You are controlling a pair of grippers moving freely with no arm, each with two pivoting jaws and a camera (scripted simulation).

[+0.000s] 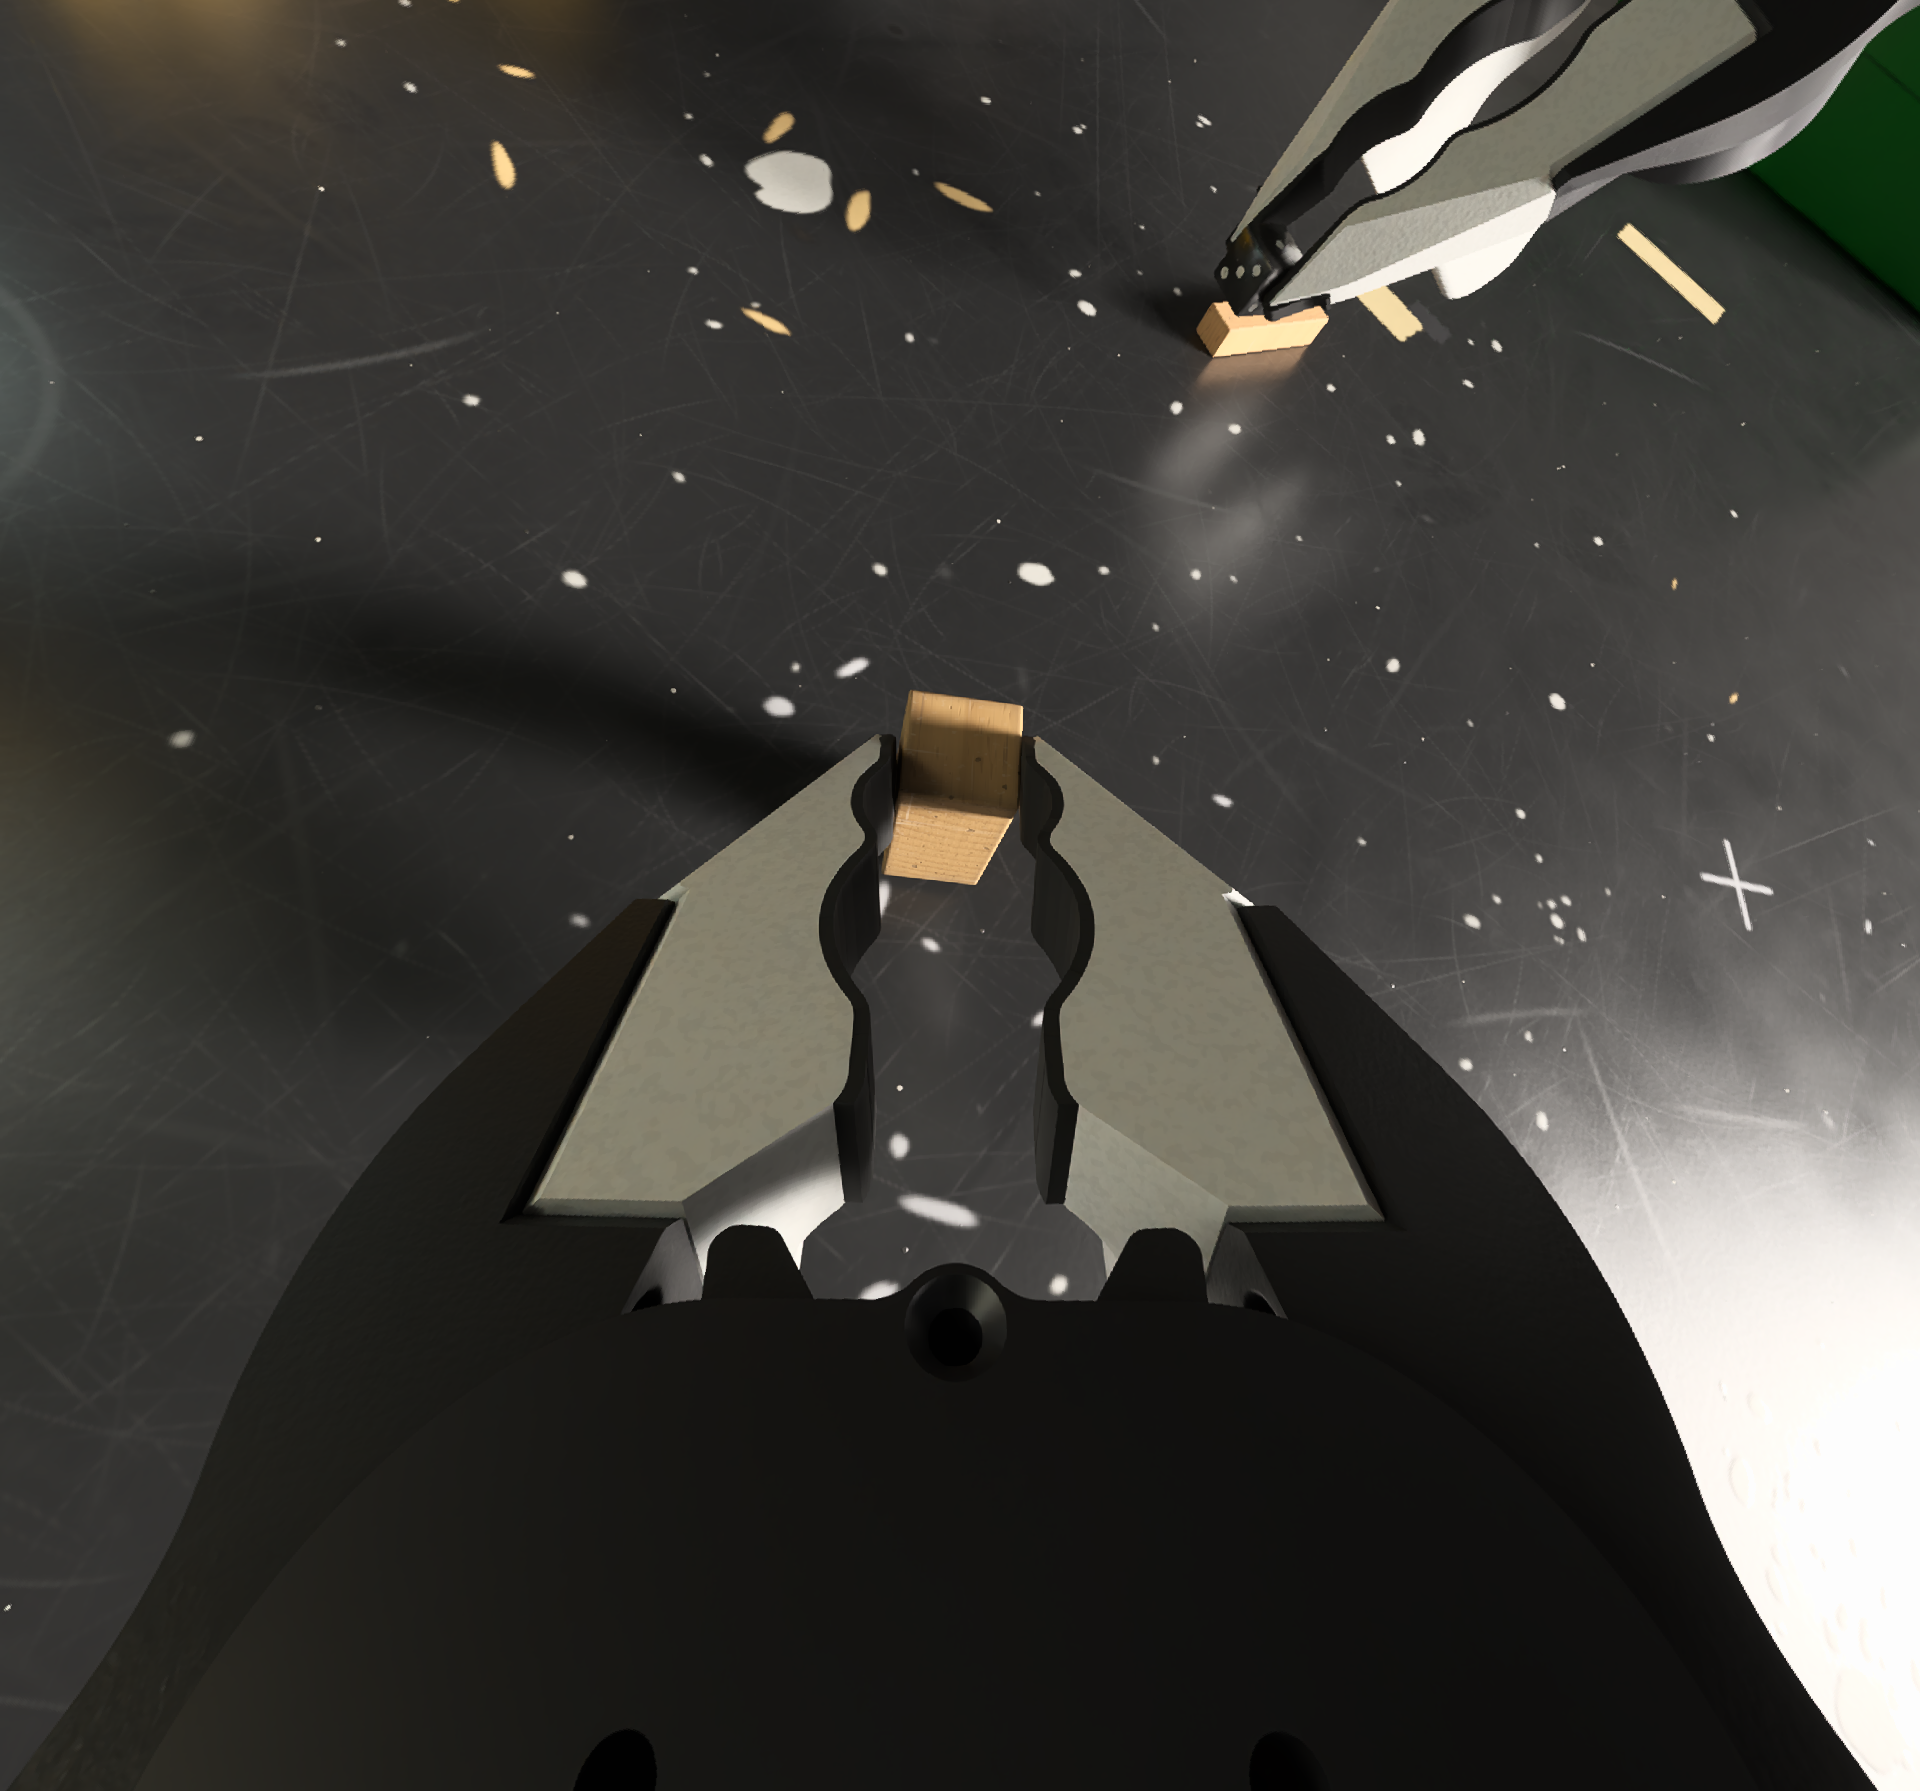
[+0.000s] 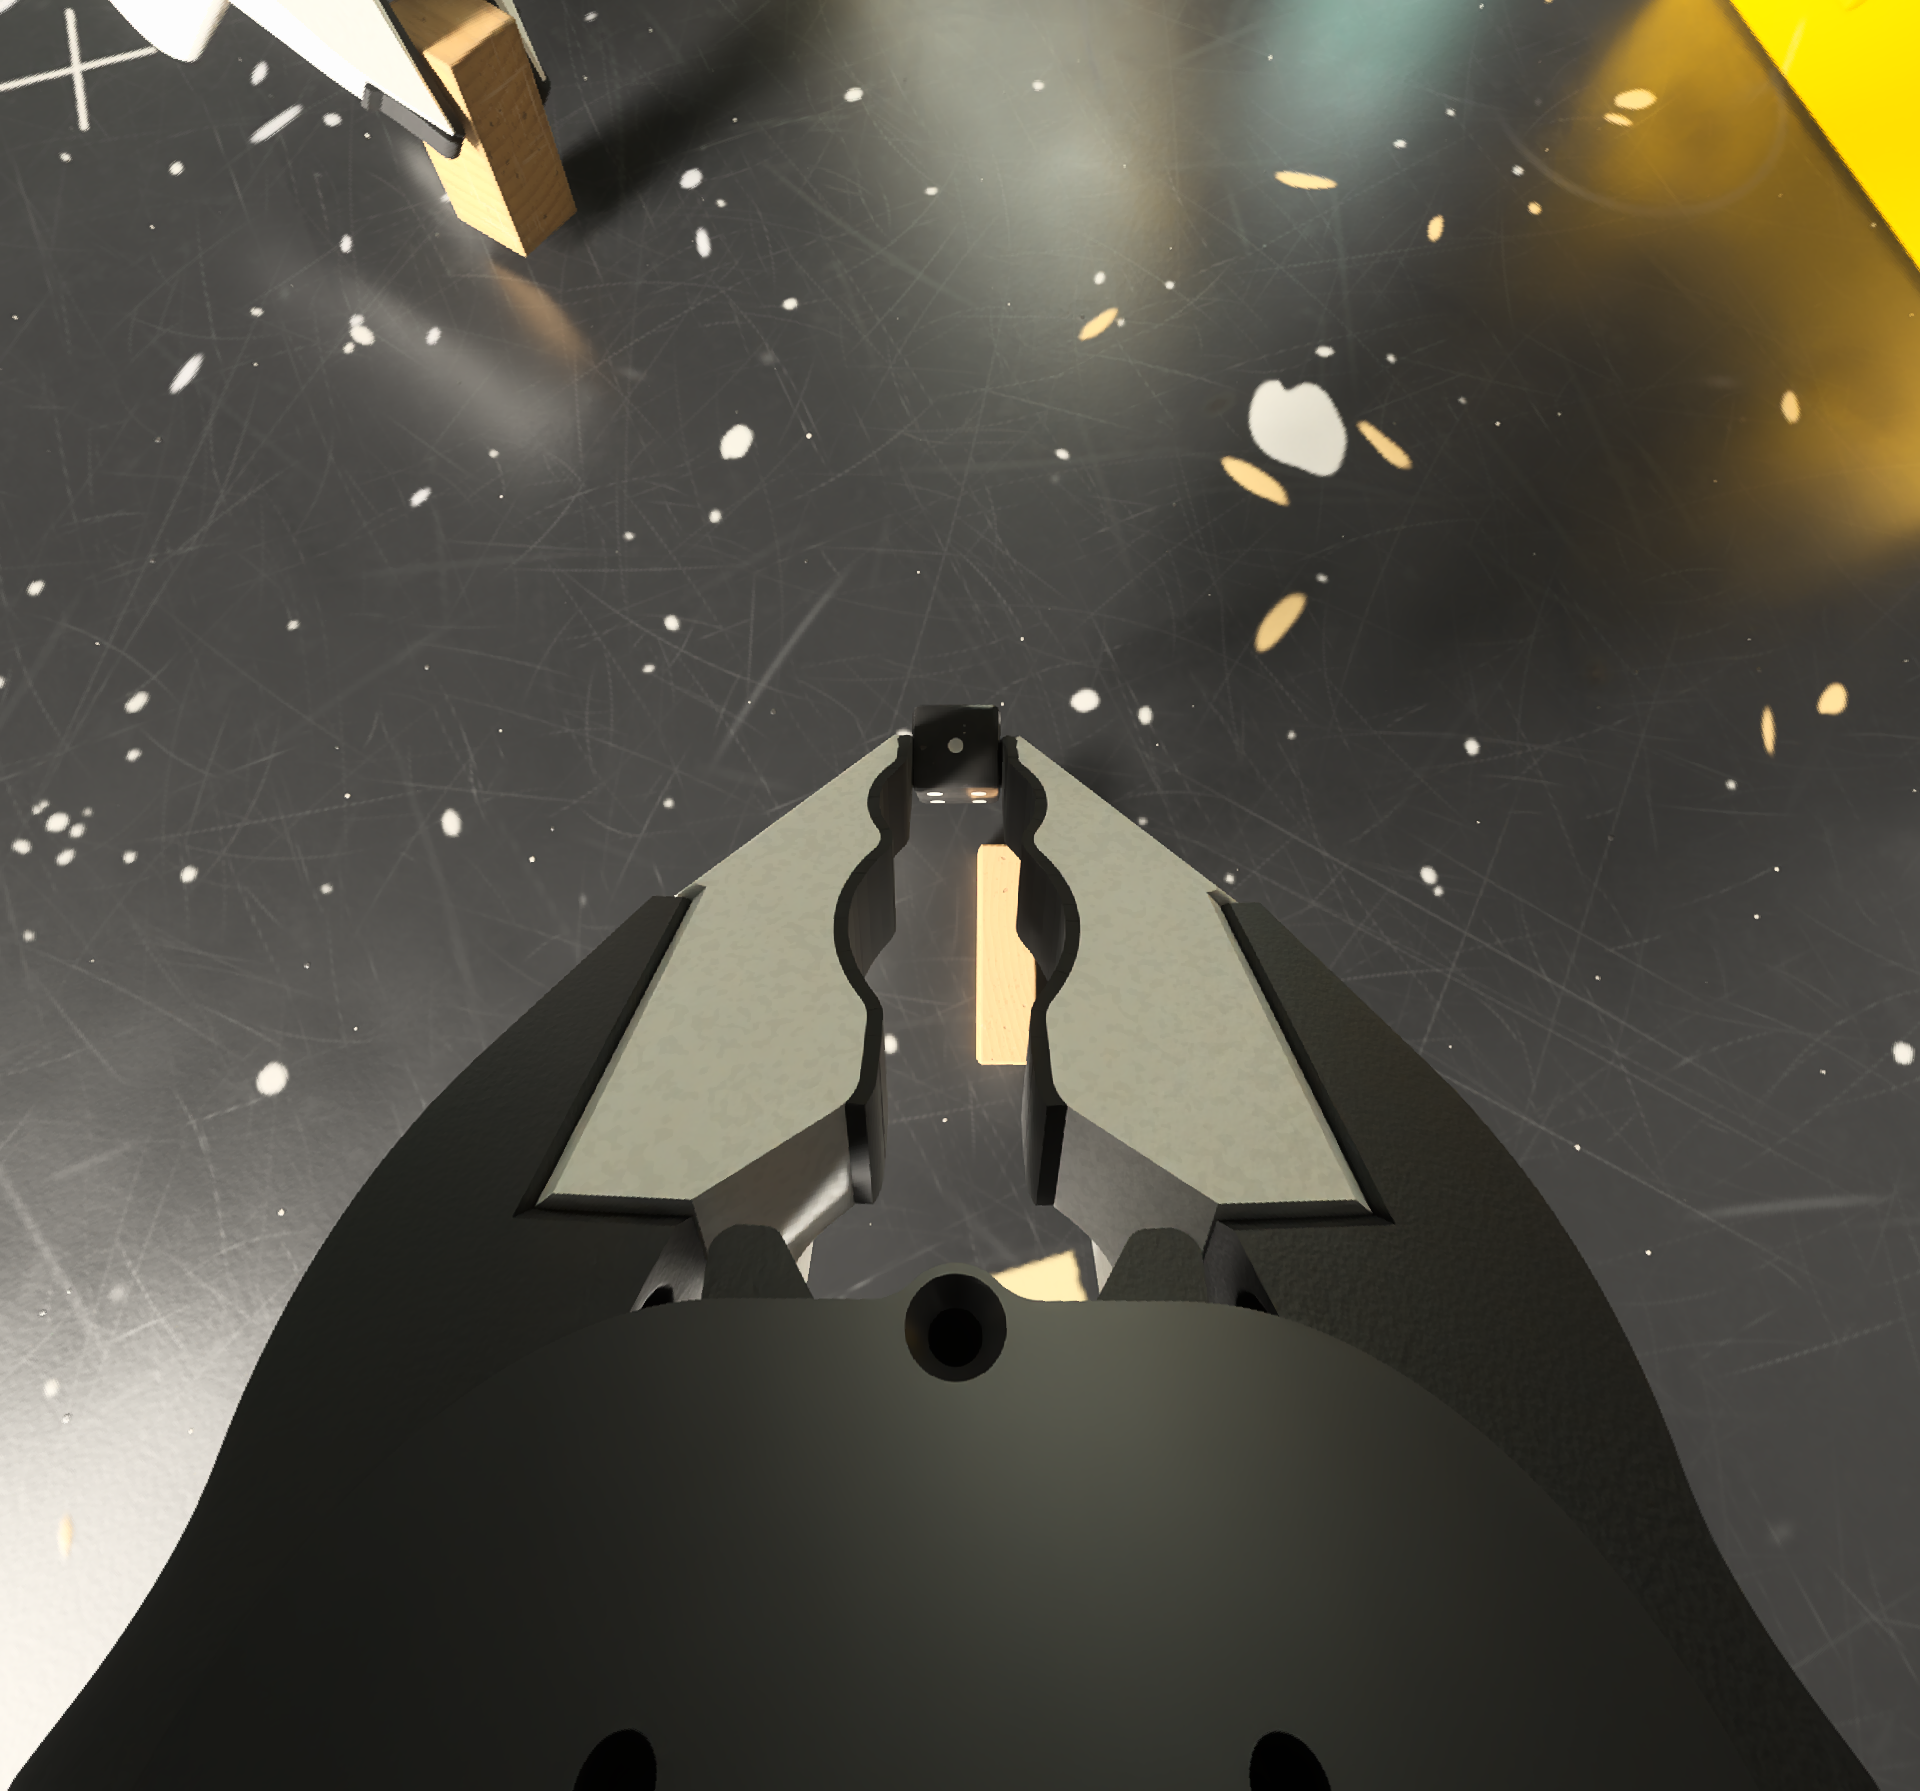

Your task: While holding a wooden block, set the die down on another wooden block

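Die-on-block is close, by my read, though not finished. Across the wide dark scratched table, speckled with pale flecks, I have both grippers loaded. My left gripper is clamped on a wooden block held up off the surface, so the holding half of the job looks done. My right gripper is pinched on the small black die at its very tips, and from the left wrist view those tips hang just above a flat wooden block lying on the table — the die looks nearly touching its top, but I cannot tell whether it has made contact. What I judge is left: lower the last bit, let the fingers part, and back off without nudging the die.

Around the work: a green box sits at the far right edge of the left view, and a yellow box at the upper right of the right view, both well apart from the target. A thin wooden strip lies beyond the flat block, with another short piece just behind the right gripper's fingers — close enough that I would watch it on the retreat. A pale strip shows between my right fingers, below the die.
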